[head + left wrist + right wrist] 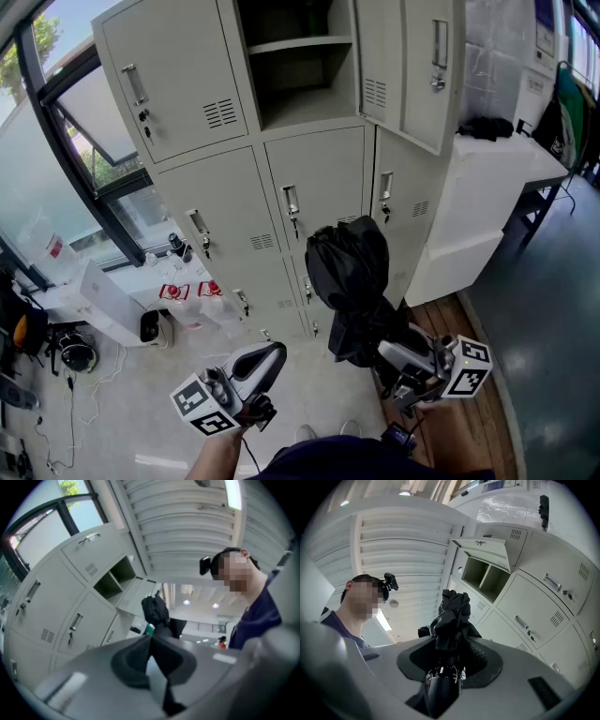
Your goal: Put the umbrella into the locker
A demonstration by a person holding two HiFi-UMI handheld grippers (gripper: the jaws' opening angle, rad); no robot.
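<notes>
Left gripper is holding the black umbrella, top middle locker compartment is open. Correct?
Not quite. The right gripper holds the umbrella, not the left: the right gripper view shows its jaws clamped on it. The left gripper is shut, with nothing between its jaws. The top middle locker compartment is open, as you said.

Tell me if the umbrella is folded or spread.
Folded. The umbrella is a bunched black bundle, canopy collapsed, not fanned out, standing up from the right gripper, which clamps its lower end.
</notes>
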